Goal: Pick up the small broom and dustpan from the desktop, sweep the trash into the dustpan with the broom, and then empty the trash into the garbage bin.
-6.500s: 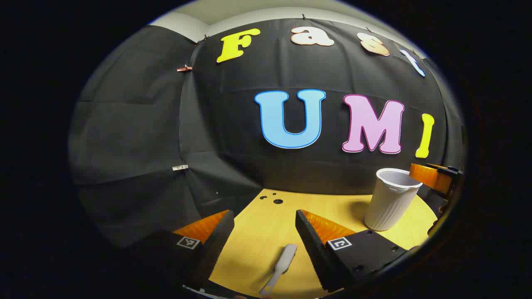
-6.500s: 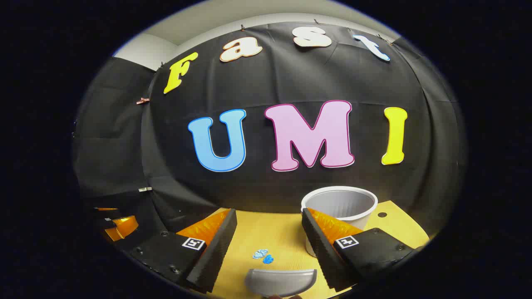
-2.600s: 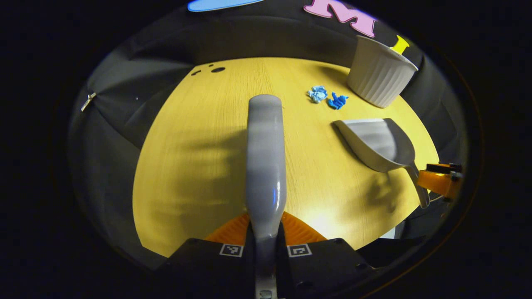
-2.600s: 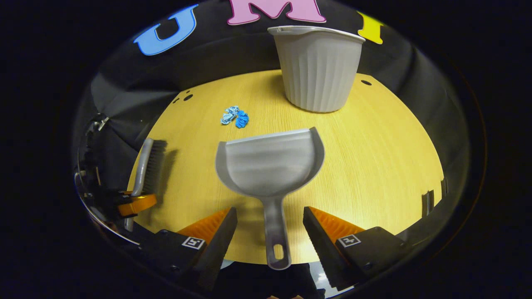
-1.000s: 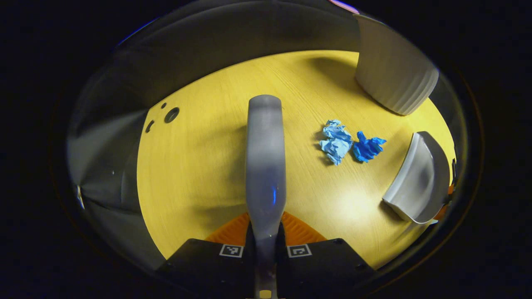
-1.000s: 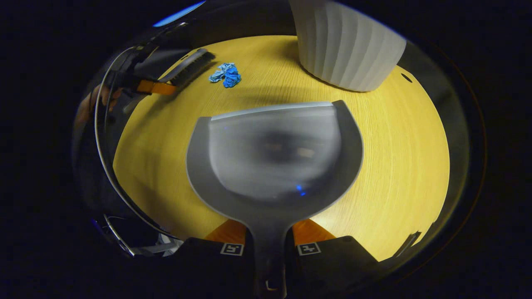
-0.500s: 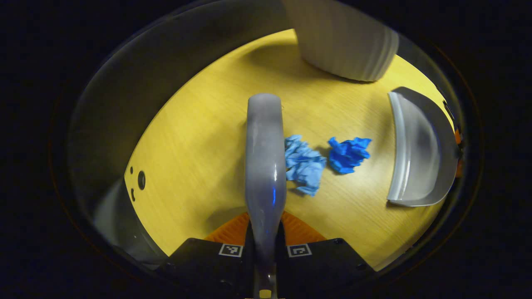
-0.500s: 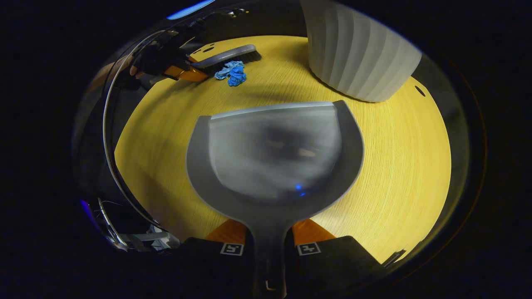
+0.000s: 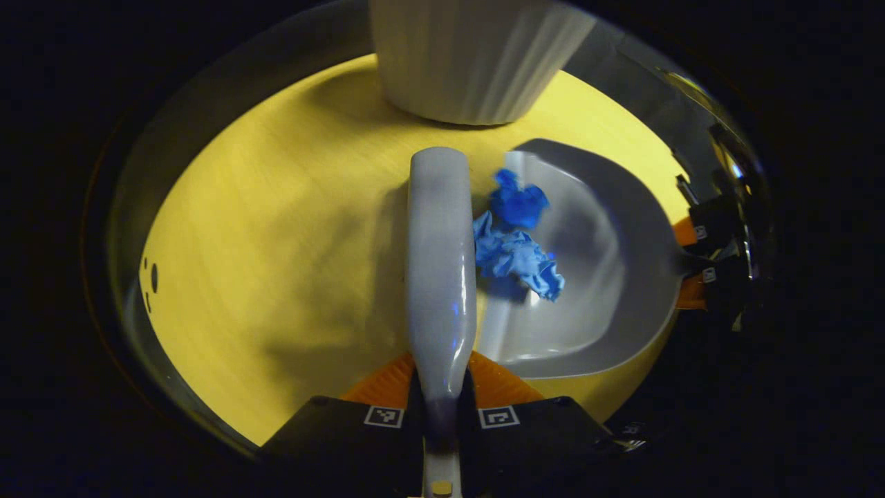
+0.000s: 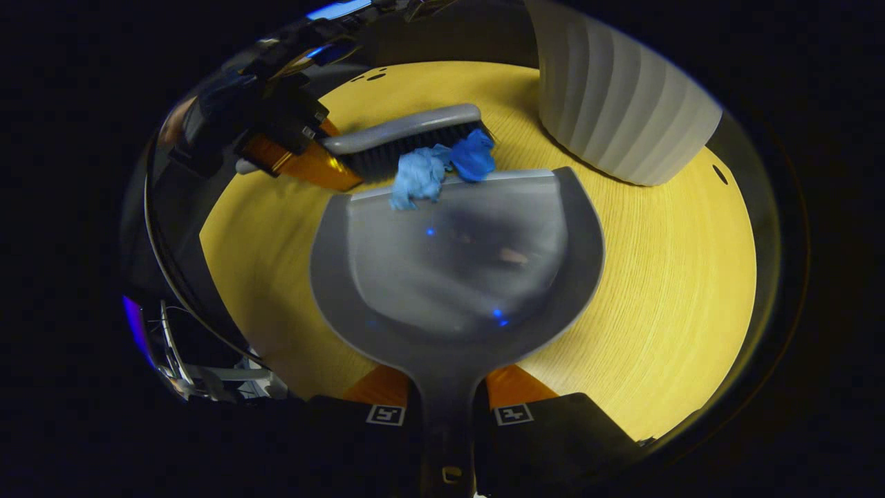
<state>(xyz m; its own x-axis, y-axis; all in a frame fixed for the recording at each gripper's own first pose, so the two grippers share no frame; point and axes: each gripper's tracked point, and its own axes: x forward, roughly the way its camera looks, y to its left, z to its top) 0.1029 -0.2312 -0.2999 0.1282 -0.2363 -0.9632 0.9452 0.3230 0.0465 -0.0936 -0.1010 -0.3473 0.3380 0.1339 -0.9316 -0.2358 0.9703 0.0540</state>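
Observation:
My left gripper [image 9: 440,408] is shut on the handle of the small grey broom [image 9: 438,256], which points forward over the yellow desktop [image 9: 276,228]. Its bristles [image 10: 408,152] press two crumpled paper balls, light blue [image 9: 515,256] and dark blue [image 9: 518,204], against the front lip of the grey dustpan [image 9: 608,277]. My right gripper [image 10: 448,415] is shut on the dustpan's handle; the pan [image 10: 456,263] lies flat on the desktop. In the right gripper view the light blue ball [image 10: 417,176] and the dark blue ball [image 10: 473,155] sit on the pan's lip, with the left gripper [image 10: 290,149] behind the broom.
The white ribbed garbage bin [image 9: 470,55] stands just beyond the broom tip and the pan, also at the upper right as a bin [image 10: 622,111] in the right gripper view. Small cable holes [image 9: 152,277] mark the desktop's left edge. Black booth cloth surrounds the table.
The broom has swept the two paper balls rightward to the dustpan's lip. The dustpan has moved toward the broom, closing the gap. The bin now stands straight ahead in the left gripper view.

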